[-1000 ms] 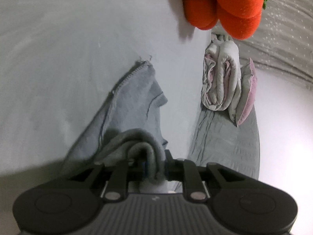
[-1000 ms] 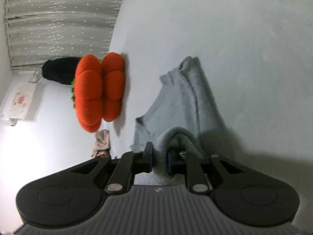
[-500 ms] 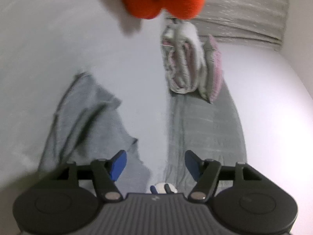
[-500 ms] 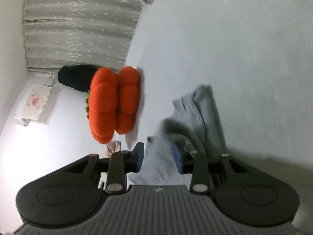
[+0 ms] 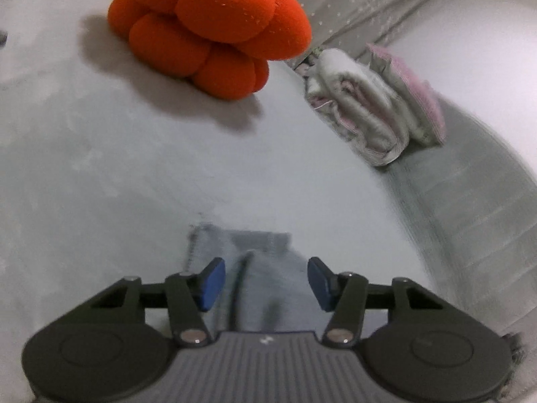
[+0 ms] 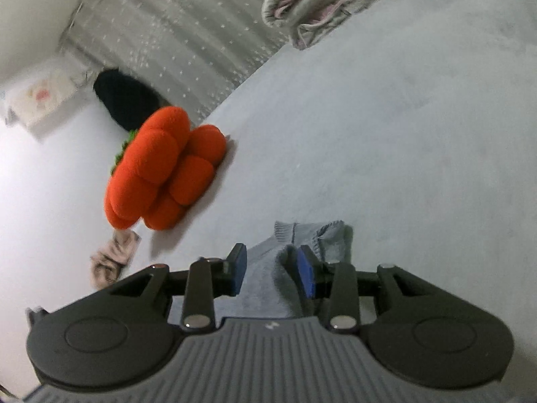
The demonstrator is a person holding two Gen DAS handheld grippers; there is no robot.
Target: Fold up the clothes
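A grey knit garment [image 5: 261, 252] lies flat on the pale bed surface [image 5: 134, 168], just under my left gripper [image 5: 265, 280]. The left jaws stand apart and are closing, and their blue pads touch nothing. In the right wrist view the same garment [image 6: 322, 238] lies below my right gripper [image 6: 273, 272], with its ribbed edge showing beyond the fingertips. A raised fold of the cloth sits between the right jaws, close to the right-hand pad, but it is not pinched.
An orange plush cushion [image 5: 214, 23] sits on the bed ahead. A rolled white-and-pink bundle [image 5: 365, 107] lies at the far right edge. A grey curtain [image 6: 174, 33], a black object [image 6: 127, 100] and a small crumpled pinkish cloth [image 6: 114, 258] are off to the left.
Both grippers were shut on bunched grey cloth; both have let go and opened. The garment has dropped flat, and both grippers have lifted and rolled.
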